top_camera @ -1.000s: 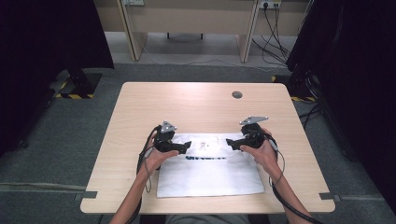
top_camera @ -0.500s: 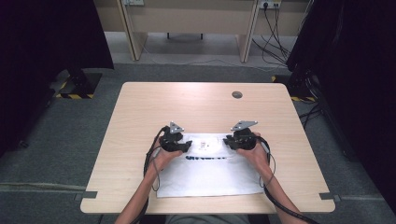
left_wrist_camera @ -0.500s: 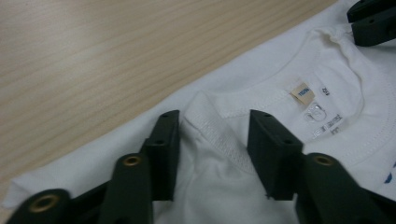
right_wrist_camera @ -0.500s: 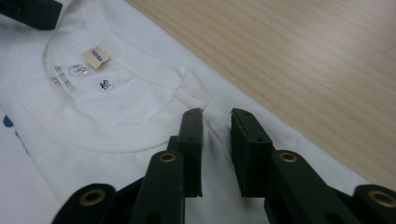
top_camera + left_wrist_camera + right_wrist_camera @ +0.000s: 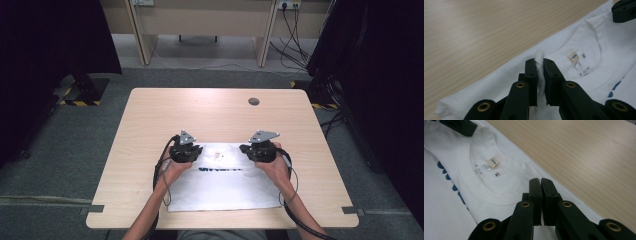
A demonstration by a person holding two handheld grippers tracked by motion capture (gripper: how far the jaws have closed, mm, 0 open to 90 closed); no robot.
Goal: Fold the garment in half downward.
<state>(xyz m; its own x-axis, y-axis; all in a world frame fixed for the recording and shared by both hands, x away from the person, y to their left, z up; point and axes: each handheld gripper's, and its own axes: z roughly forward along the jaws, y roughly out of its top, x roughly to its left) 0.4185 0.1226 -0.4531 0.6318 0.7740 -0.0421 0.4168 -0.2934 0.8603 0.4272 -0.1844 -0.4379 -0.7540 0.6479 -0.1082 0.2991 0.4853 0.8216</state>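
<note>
White t-shirt [image 5: 222, 182] is lying flat on the near half of the wooden table [image 5: 215, 112], collar end pointing away from the person. The left gripper [image 5: 539, 62] has just closed and is pinching a fold of shoulder fabric. The right gripper [image 5: 540, 181] has also just clamped together at the other shoulder, though I can't tell if there's cloth in it. Looks like the grab-the-shoulders step of folding, so next I'd guess both need to lift evenly together.

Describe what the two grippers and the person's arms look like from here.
Both the left gripper and the right gripper are black, each topped by a grey three-cornered plate. Close up, their black jaws are flat blocks on arms with brass-coloured rivets. A black cable trails from each. The forearms are bare, no sleeves visible.
</note>
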